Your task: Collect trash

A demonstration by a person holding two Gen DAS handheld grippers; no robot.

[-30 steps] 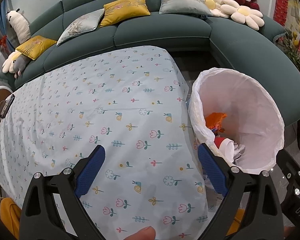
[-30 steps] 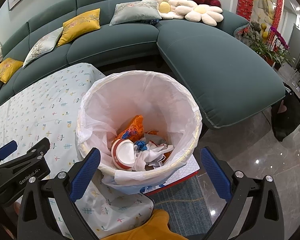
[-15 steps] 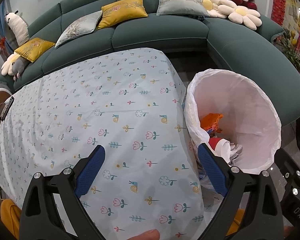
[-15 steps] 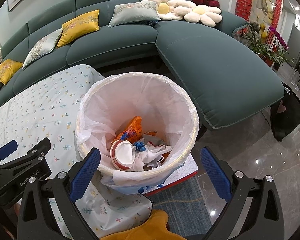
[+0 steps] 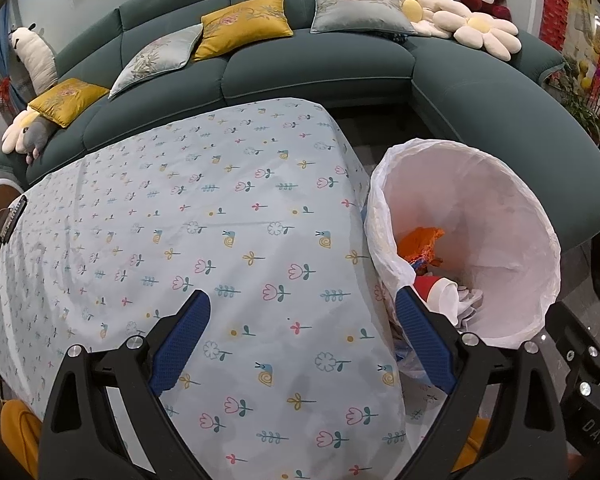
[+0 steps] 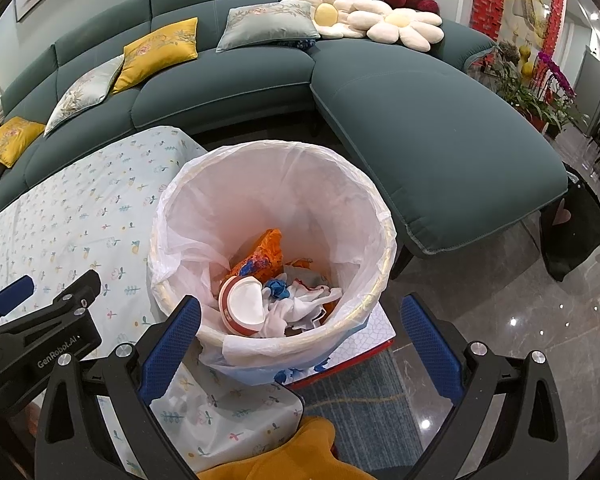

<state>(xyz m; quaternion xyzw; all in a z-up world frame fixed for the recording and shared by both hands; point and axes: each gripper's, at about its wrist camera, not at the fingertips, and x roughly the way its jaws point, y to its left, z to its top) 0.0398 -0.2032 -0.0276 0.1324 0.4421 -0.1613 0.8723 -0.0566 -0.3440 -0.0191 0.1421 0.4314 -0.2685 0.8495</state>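
Trash (image 6: 276,292) lies in the bin (image 6: 384,236) beside the surface (image 5: 180,220), so your jaws gape wide, empty.

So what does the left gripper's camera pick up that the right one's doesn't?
Only the left wrist view shows the panda plush on the sofa end and most of the floral tablecloth. Only the right wrist view shows the orchid plant, the blue rug and the left gripper itself. Both show the lined trash bin with an orange wrapper and paper cup inside.
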